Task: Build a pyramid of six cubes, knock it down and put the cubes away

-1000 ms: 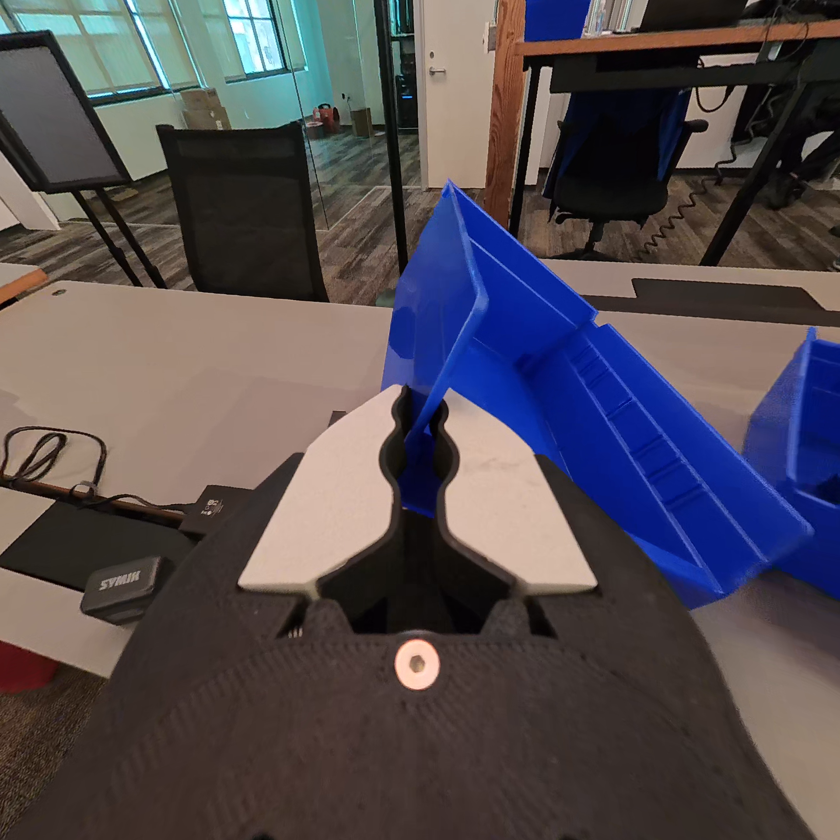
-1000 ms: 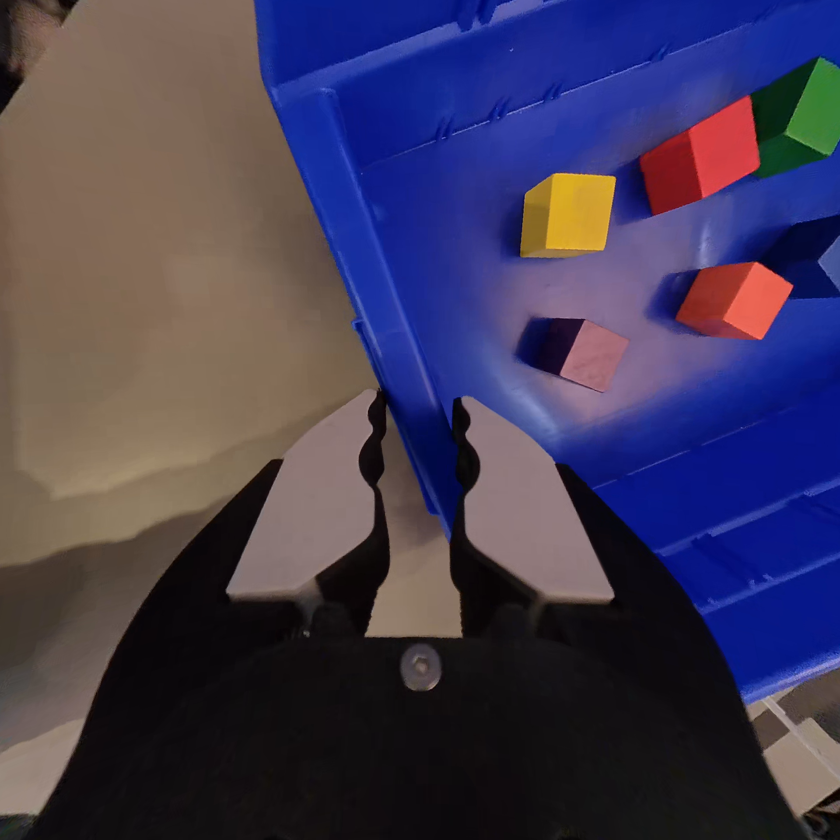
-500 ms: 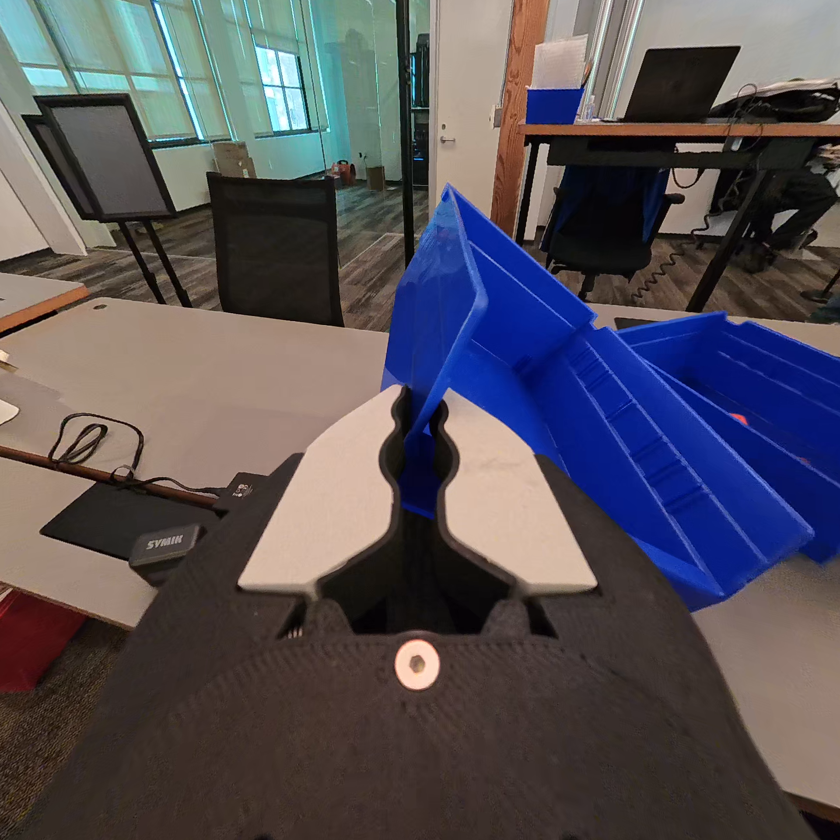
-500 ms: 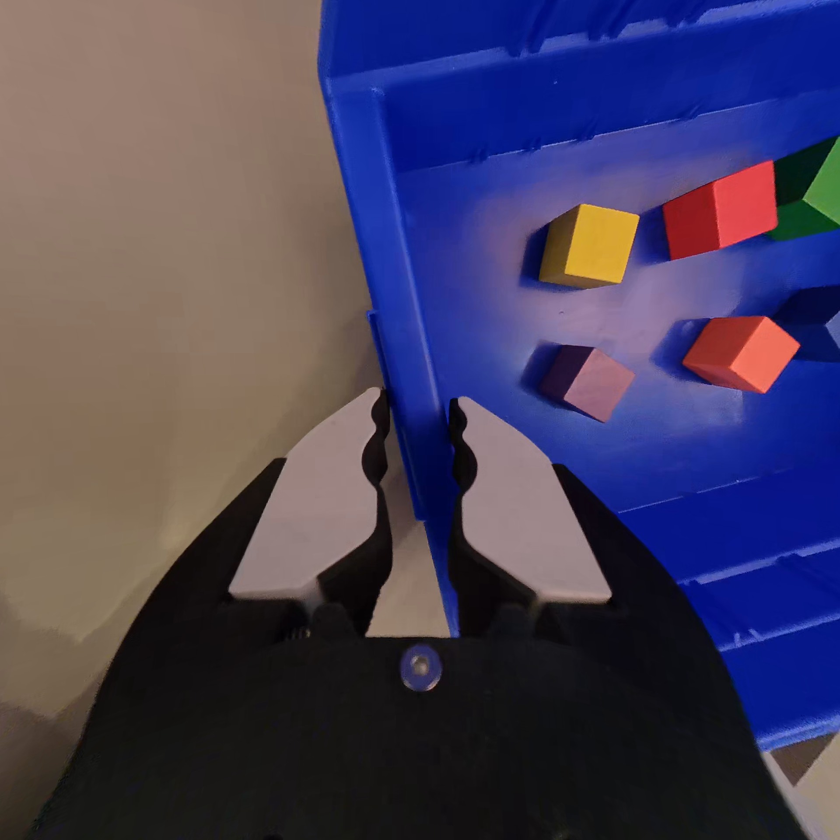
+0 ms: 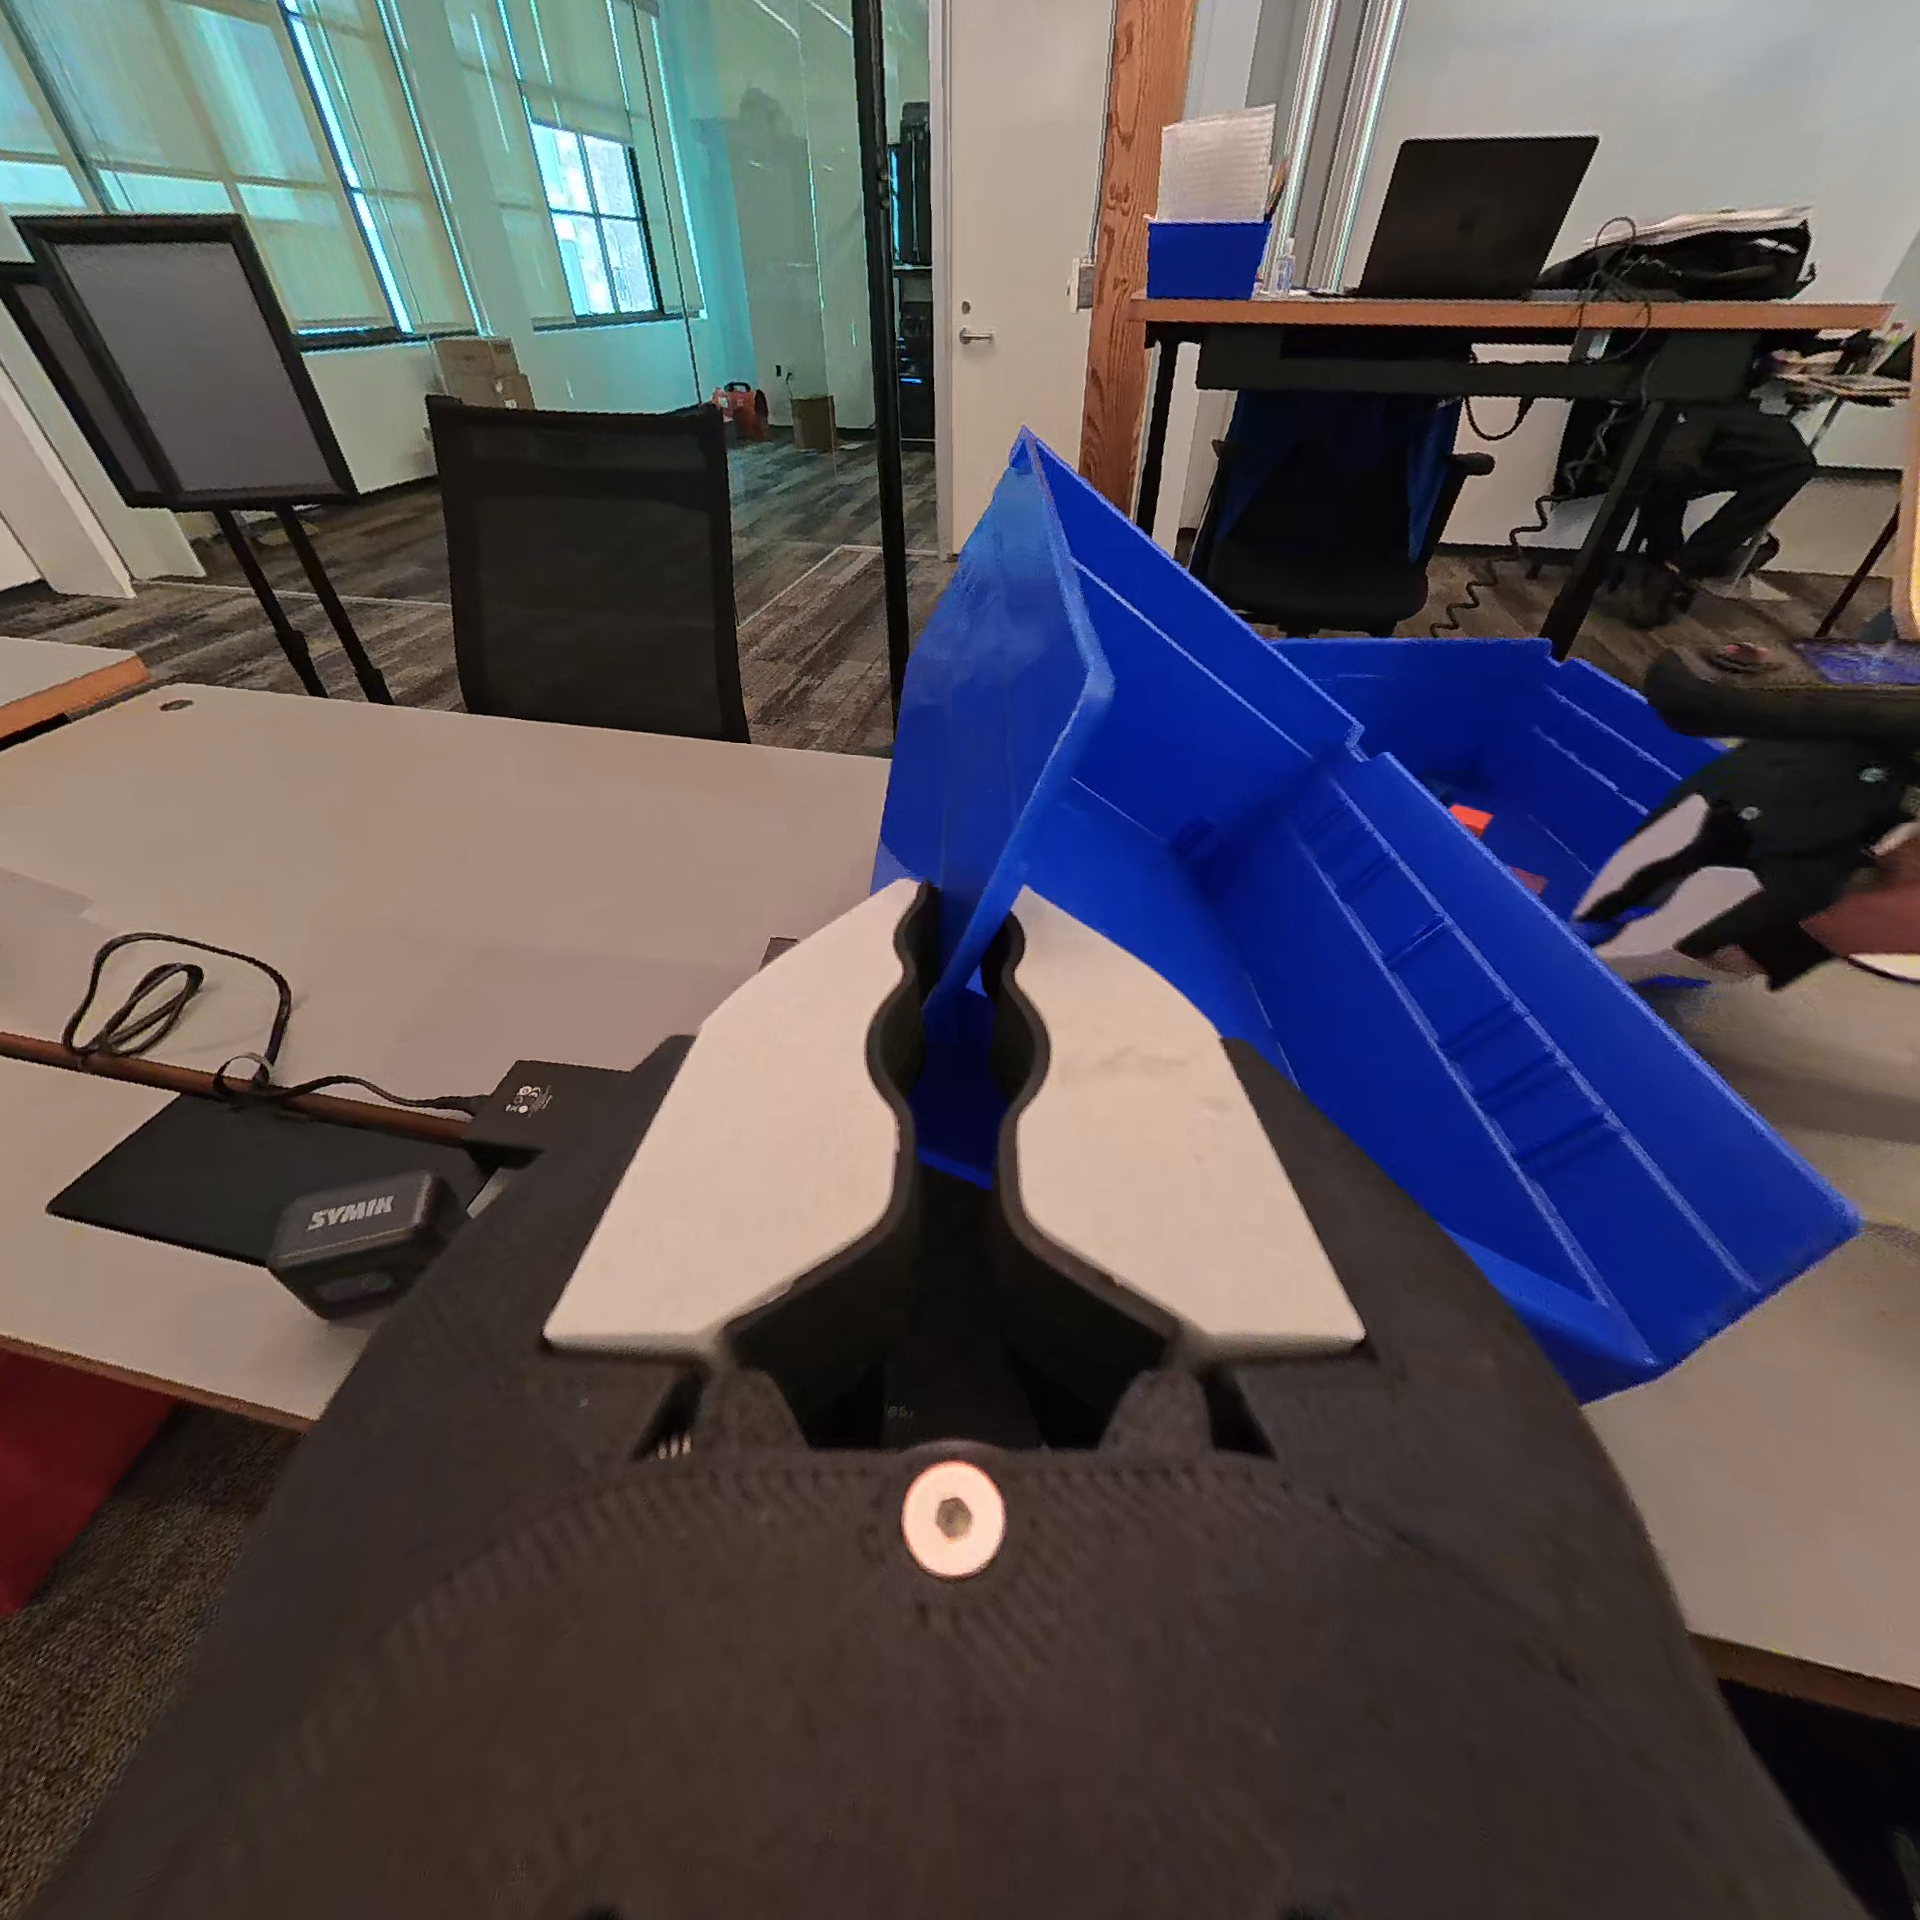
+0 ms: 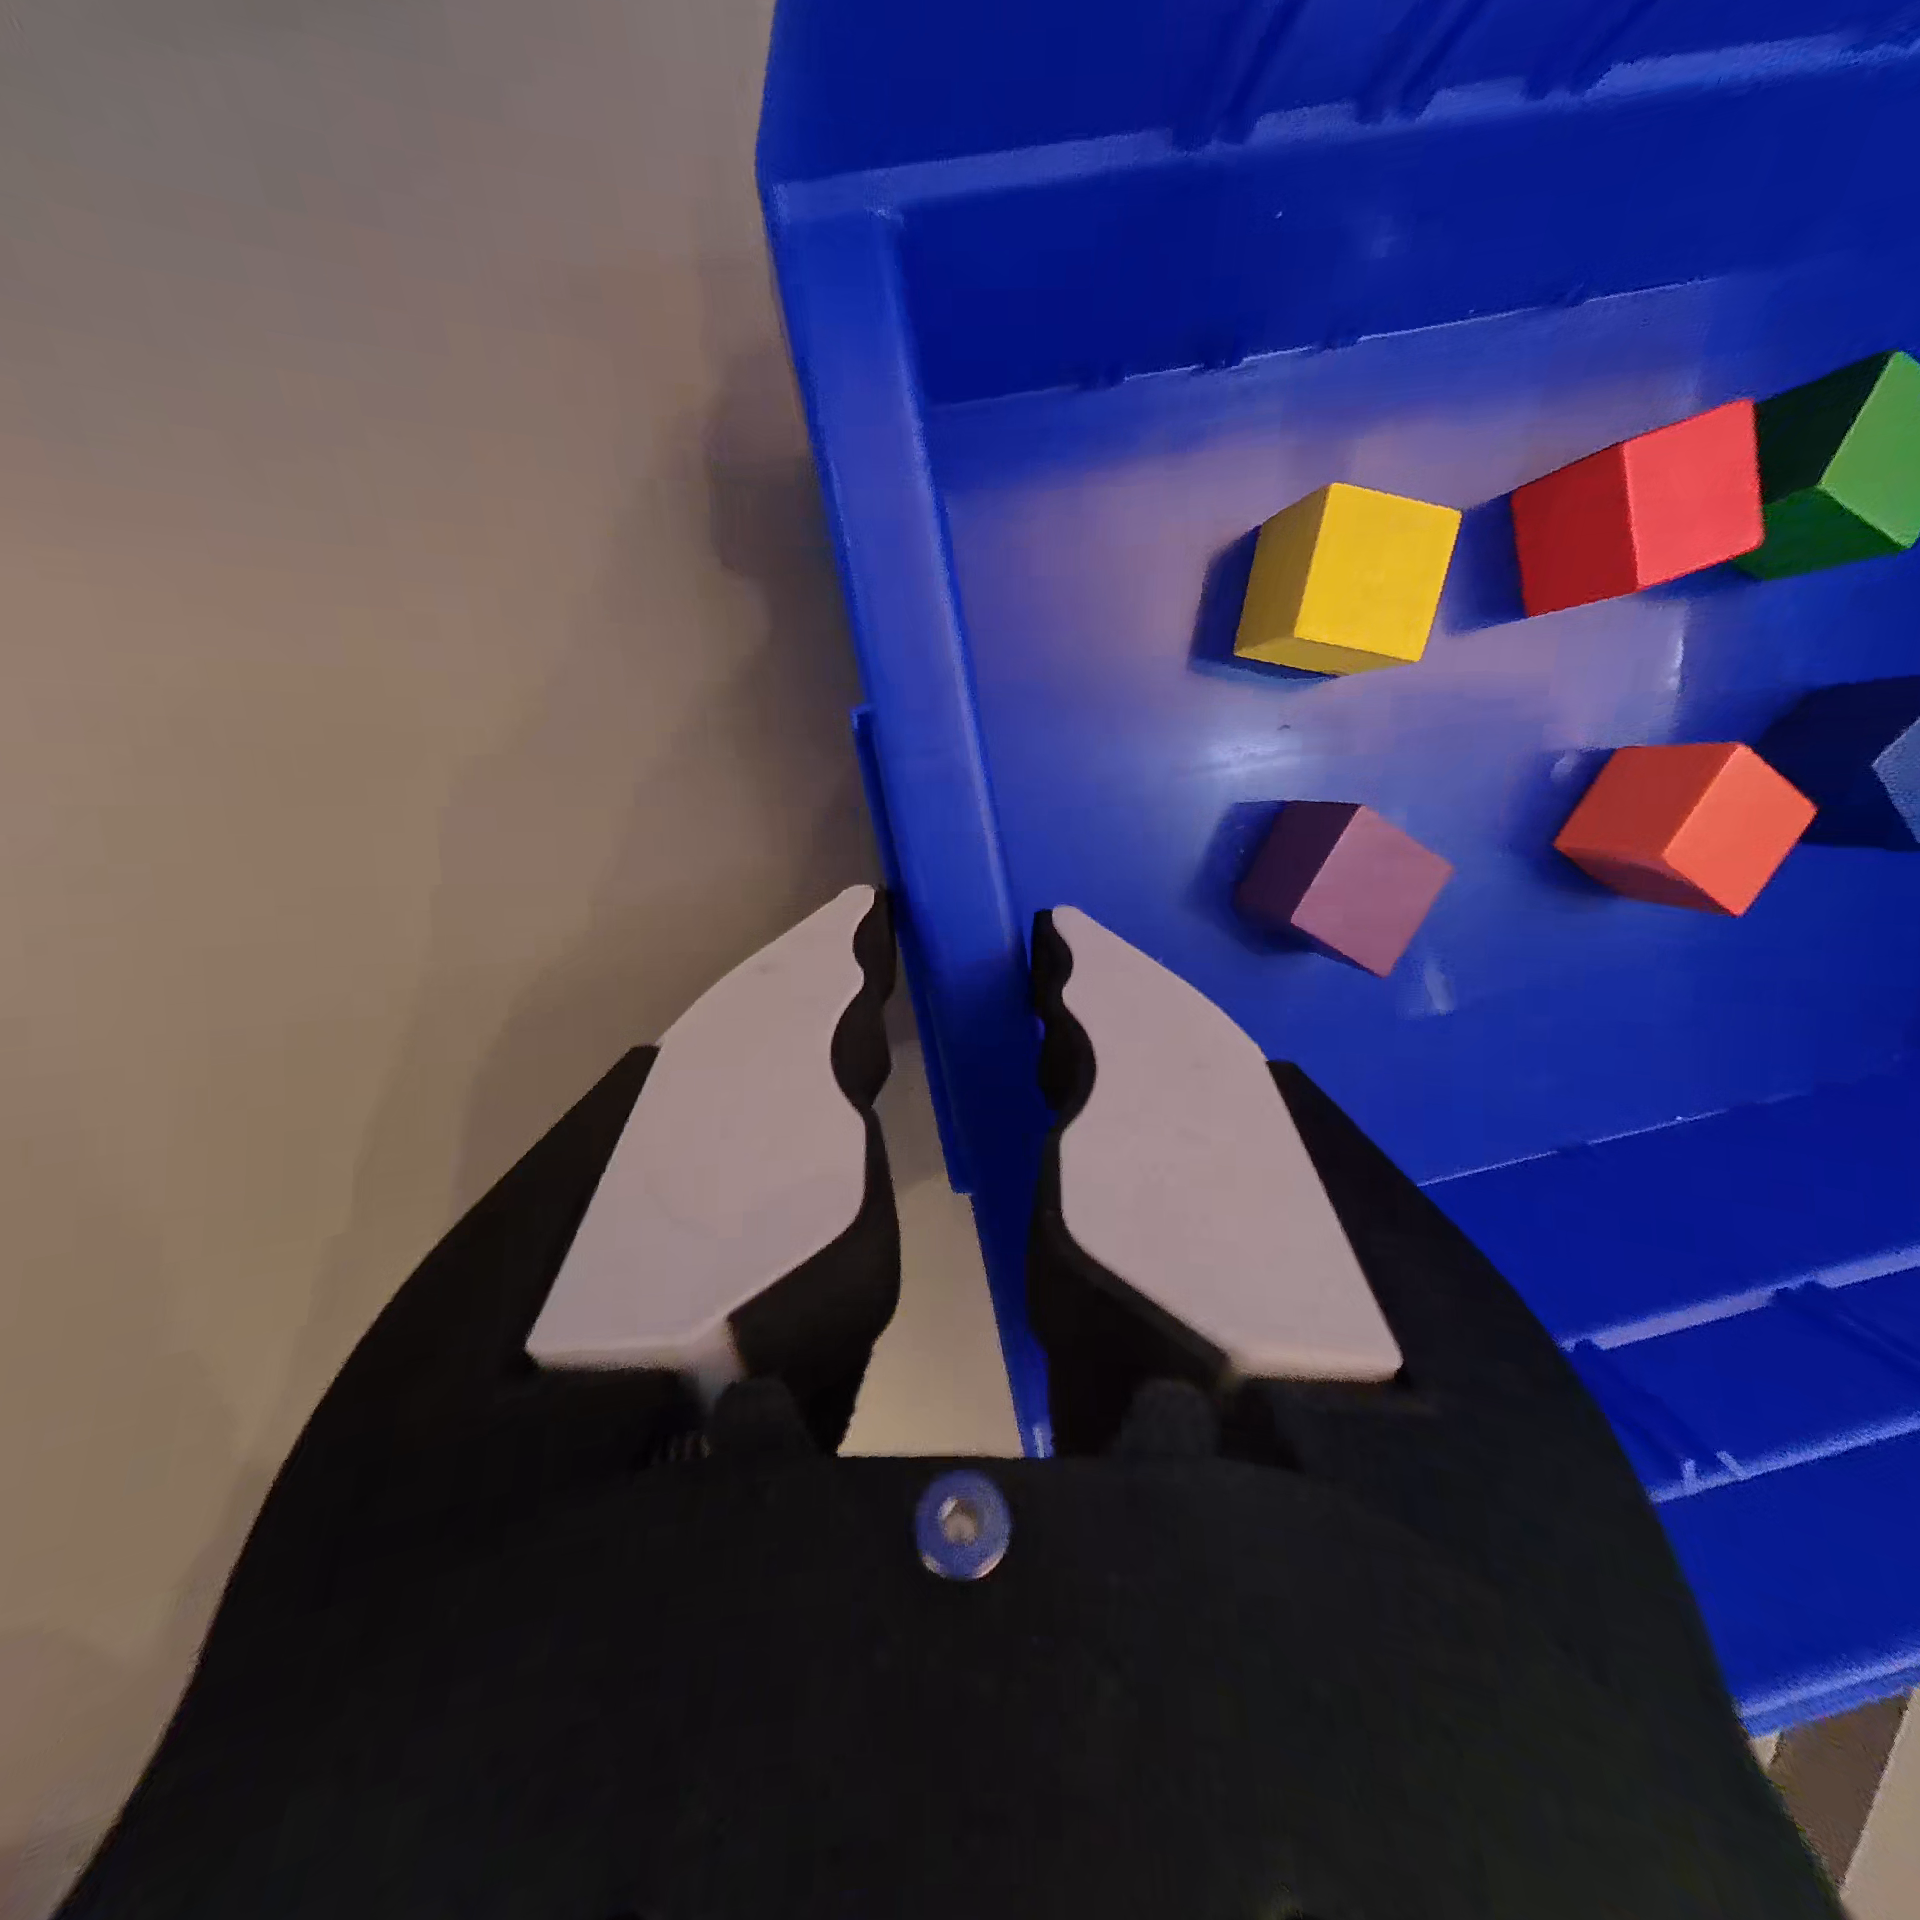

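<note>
My left gripper (image 5: 961, 914) is shut on the side wall of an empty blue bin (image 5: 1403, 1039), which is tilted over the table. A second blue bin (image 5: 1558, 727) lies just behind it at the right, with my right gripper (image 5: 1652, 914) at its near wall. In the right wrist view my right gripper (image 6: 961, 914) is shut on that bin's wall (image 6: 935, 623), one pad on each side. Inside lie a yellow cube (image 6: 1345, 577), a red cube (image 6: 1636, 509), a green cube (image 6: 1860, 468), an orange cube (image 6: 1688, 826), a purple cube (image 6: 1345, 883) and a dark blue cube (image 6: 1860, 758).
The grey table (image 5: 416, 852) carries a black pad with a cable (image 5: 177, 997) and a small black device (image 5: 353, 1236) at its left front edge. A black chair (image 5: 592, 561) stands behind the table. A desk with a laptop (image 5: 1475, 218) stands farther back. The left gripper's tips are roughly 45 cm from the right gripper's.
The right pads closed a little onto the bin's wall and stayed there. In the left view the bin with the cubes and the right gripper came in from the right beside the held bin.
</note>
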`<action>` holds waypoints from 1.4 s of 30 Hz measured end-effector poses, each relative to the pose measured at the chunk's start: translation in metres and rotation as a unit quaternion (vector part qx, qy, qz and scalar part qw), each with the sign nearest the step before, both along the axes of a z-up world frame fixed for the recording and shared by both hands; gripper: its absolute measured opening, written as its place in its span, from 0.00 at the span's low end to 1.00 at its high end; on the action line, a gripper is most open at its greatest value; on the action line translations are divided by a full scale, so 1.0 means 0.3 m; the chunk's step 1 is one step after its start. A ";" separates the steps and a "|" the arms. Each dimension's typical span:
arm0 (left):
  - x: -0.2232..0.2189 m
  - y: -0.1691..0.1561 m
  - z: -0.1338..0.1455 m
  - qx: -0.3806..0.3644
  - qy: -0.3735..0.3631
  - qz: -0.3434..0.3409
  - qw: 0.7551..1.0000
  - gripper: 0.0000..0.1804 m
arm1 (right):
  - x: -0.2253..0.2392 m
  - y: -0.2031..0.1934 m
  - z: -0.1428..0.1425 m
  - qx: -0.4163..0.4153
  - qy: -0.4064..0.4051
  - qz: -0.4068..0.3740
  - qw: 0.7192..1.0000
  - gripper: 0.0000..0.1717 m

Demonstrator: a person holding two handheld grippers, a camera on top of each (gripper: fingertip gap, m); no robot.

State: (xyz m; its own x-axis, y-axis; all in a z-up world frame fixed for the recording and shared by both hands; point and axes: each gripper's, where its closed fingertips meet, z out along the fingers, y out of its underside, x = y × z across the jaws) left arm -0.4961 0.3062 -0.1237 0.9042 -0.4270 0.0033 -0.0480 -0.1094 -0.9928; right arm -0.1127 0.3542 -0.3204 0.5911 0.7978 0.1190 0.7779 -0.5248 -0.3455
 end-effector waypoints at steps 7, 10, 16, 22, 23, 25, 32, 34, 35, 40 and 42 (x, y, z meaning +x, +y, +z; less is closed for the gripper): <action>-0.020 -0.020 -0.003 0.002 -0.008 -0.005 1.000 0.05 | -0.025 0.177 -0.001 0.006 0.006 -0.065 0.998 0.15; -0.019 -0.028 -0.007 0.002 -0.011 -0.009 1.000 0.05 | -0.032 0.251 -0.002 0.011 0.010 -0.094 0.995 0.15; 0.002 -0.050 -0.014 0.001 -0.012 -0.020 1.000 0.05 | -0.044 0.333 0.003 0.048 0.003 -0.118 0.992 0.16; 0.033 -0.078 -0.006 0.006 -0.012 -0.036 0.999 0.04 | -0.105 0.221 0.194 0.129 0.062 -0.058 0.988 0.27; 0.042 -0.083 -0.001 0.009 -0.011 -0.040 0.999 0.04 | -0.112 0.179 0.231 0.127 0.089 -0.049 0.987 0.28; 0.067 -0.095 0.011 0.015 -0.012 -0.050 0.999 0.05 | -0.128 0.080 0.303 0.104 0.168 -0.037 0.979 0.32; 0.247 -0.169 0.038 0.035 -0.002 -0.115 0.993 0.05 | -0.017 -0.259 0.454 0.146 0.240 -0.001 0.960 0.35; 0.318 -0.195 0.038 0.035 0.004 -0.145 0.989 0.05 | 0.048 -0.351 0.499 0.182 0.225 0.000 0.957 0.33; 0.355 -0.208 0.037 0.034 0.007 -0.162 0.986 0.05 | 0.084 -0.400 0.519 0.193 0.217 -0.001 0.957 0.31; 0.579 -0.258 0.000 0.008 0.004 -0.260 0.965 0.05 | 0.279 -0.633 0.575 0.216 0.183 -0.025 0.959 0.28; 0.690 -0.272 -0.033 -0.010 0.003 -0.303 0.953 0.04 | 0.352 -0.724 0.566 0.208 0.171 -0.043 0.962 0.28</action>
